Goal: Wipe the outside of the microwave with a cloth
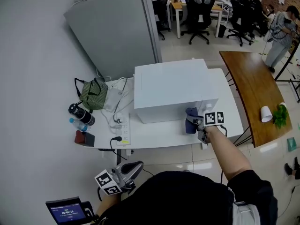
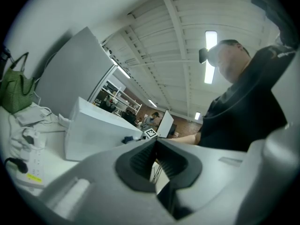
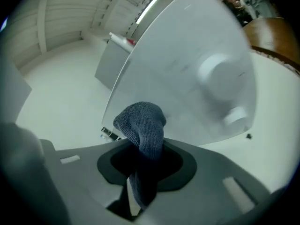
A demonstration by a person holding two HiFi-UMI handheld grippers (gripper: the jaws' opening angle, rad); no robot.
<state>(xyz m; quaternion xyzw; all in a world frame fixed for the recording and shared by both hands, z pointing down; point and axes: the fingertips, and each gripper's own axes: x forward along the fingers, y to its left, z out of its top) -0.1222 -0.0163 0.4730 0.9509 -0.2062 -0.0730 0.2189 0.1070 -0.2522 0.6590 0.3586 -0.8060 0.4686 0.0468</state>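
Observation:
A white microwave (image 1: 169, 89) stands on a white table (image 1: 154, 134). My right gripper (image 1: 195, 124) is shut on a dark blue cloth (image 1: 191, 117), held against the microwave's front face near its right end. In the right gripper view the cloth (image 3: 143, 125) bunches up between the jaws, and the microwave front (image 3: 187, 74) with two round knobs (image 3: 220, 81) fills the frame. My left gripper (image 1: 127, 172) hangs low by the person's body, below the table's front edge, shut with nothing in it. From the left gripper view the microwave (image 2: 93, 132) shows from the side.
On the table's left part lie a green bag (image 1: 93, 94), a black bottle (image 1: 80, 113), a power strip with cables (image 1: 121, 125) and a red box (image 1: 83, 138). A grey partition (image 1: 115, 27) stands behind. A wooden table (image 1: 255, 95) with a white cup (image 1: 266, 114) is at right.

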